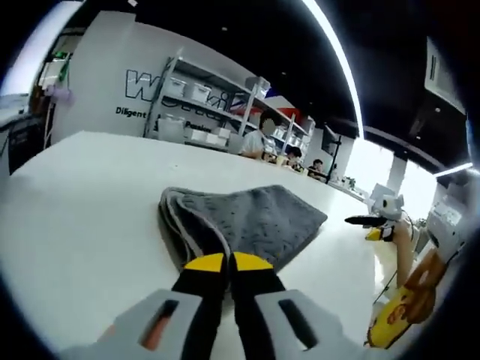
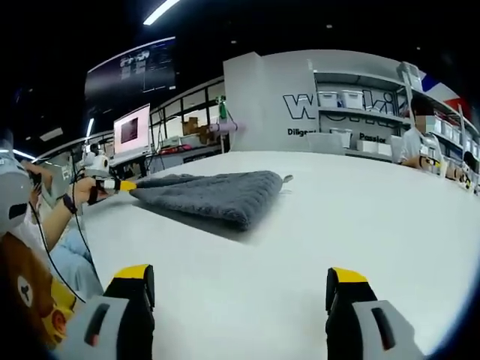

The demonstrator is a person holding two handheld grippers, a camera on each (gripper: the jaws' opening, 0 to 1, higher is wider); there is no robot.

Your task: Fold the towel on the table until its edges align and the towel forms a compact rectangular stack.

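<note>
The left gripper (image 1: 227,262) has its jaws pinched together on the near edge of the folded grey towel (image 1: 251,219). The right gripper (image 2: 240,281) hangs wide open over the bare white table (image 2: 360,217), holding nothing. Beyond stand storage shelves (image 1: 199,101).

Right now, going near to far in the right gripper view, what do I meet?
Right gripper, jaws wide apart → bare white table → folded grey towel → shelving with bins against the far wall.
</note>
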